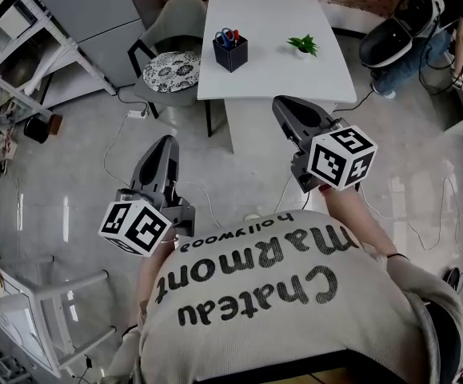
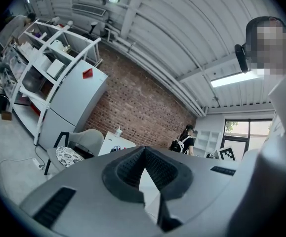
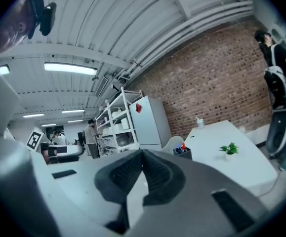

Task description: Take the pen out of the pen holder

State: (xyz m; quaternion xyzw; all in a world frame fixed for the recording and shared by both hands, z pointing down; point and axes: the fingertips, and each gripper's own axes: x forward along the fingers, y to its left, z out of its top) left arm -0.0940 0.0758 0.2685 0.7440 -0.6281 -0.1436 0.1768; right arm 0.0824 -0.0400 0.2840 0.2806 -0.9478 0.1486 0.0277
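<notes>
A black pen holder [image 1: 230, 52] stands on the near part of a long white table [image 1: 271, 70]; blue scissor handles and a red pen stick out of it. Both grippers hang over the floor well short of the table. My left gripper [image 1: 165, 141] is shut and empty, pointing toward the chair and the table's left edge. My right gripper [image 1: 282, 104] is also shut and empty, close to the table's front edge. The holder [image 3: 182, 152] shows small and far off in the right gripper view, and is barely visible in the left gripper view as the pen holder [image 2: 115, 149].
A small potted plant [image 1: 303, 45] sits right of the holder. A grey chair with a patterned cushion [image 1: 171, 70] stands at the table's left. Metal shelves [image 1: 23, 30] line the left wall. A person [image 1: 423, 22] crouches at the far right. Cables [image 1: 135, 114] lie on the floor.
</notes>
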